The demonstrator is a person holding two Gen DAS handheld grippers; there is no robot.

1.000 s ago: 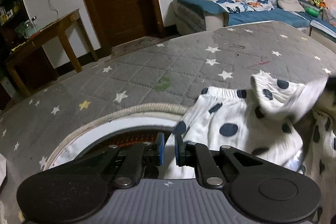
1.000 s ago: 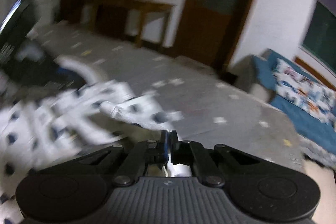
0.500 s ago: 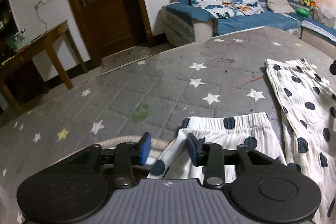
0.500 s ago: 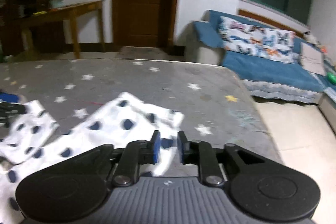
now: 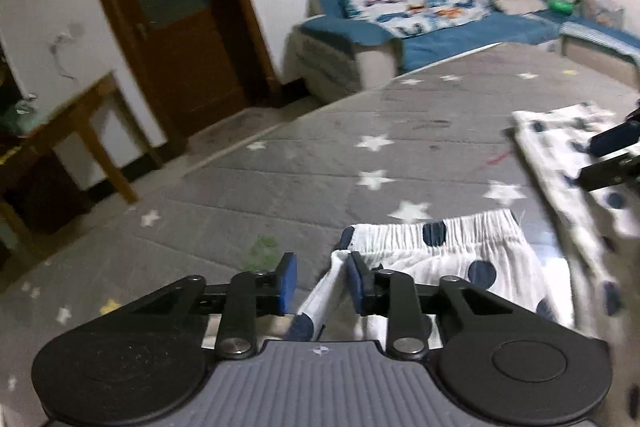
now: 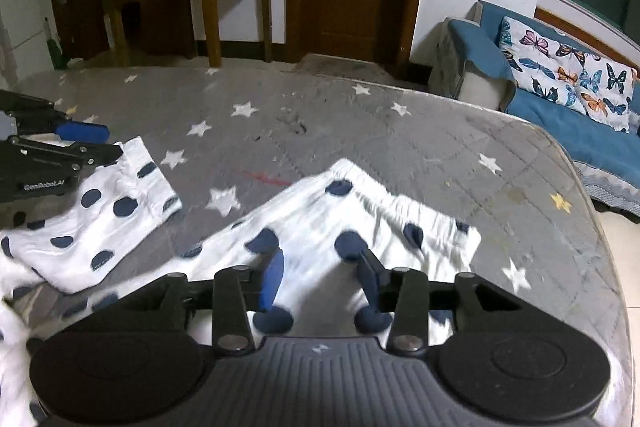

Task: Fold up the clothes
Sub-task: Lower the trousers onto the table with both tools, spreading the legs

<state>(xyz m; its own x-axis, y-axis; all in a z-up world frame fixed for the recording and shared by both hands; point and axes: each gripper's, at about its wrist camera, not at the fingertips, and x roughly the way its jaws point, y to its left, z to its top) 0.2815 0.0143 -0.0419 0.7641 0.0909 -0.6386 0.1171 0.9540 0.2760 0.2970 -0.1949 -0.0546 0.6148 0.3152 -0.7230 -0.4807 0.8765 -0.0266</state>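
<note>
Polka-dot pants (image 6: 352, 227) lie spread on the star mattress (image 6: 320, 131), one leg under each tong. Left gripper (image 5: 320, 281) and right gripper (image 6: 320, 281) both parted, holding nothing. Fabric looks thin, light, floppy; grip the gathered elastic hems (image 5: 432, 227).

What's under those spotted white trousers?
The trousers lie spread on a grey star-print mattress, visible all around them and between the two legs. Whatever sits directly beneath the cloth is covered.
</note>
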